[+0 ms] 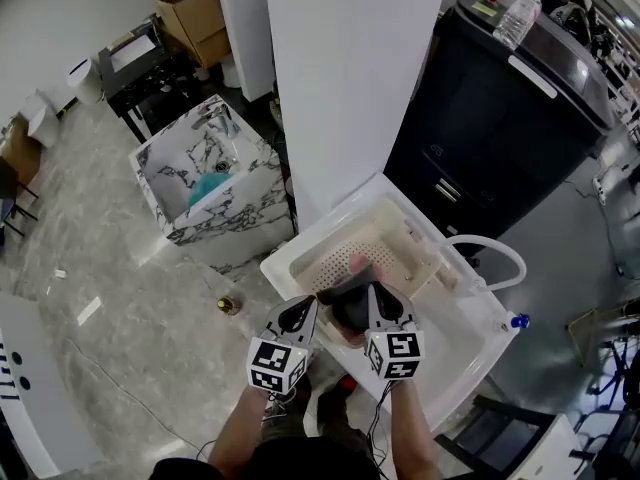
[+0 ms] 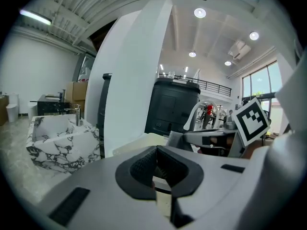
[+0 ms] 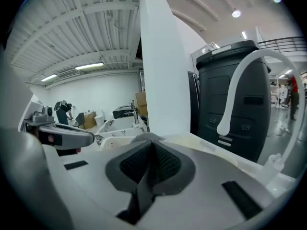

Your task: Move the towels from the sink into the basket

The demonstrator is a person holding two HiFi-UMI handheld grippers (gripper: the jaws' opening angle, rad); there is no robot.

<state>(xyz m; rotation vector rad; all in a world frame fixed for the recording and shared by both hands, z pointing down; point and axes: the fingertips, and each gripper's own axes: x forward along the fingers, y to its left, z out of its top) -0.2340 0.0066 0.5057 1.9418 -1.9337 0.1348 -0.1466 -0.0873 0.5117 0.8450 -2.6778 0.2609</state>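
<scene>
Pinching a grey towel (image 1: 350,288) above the basket (image 1: 345,248), the right gripper (image 1: 377,300) is closed. The left gripper (image 1: 312,308) is closed beside it.

Closed hand-held gripper (image 3: 152,148) pinching grey towel (image 3: 149,137), white pillar (image 3: 160,71), black cabinet (image 3: 225,99)

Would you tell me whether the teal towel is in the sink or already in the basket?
In the sink. The teal towel lies in the marble sink basin, well apart from the cream basket.

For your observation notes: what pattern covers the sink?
The sink is black-veined white marble; head view.
</scene>
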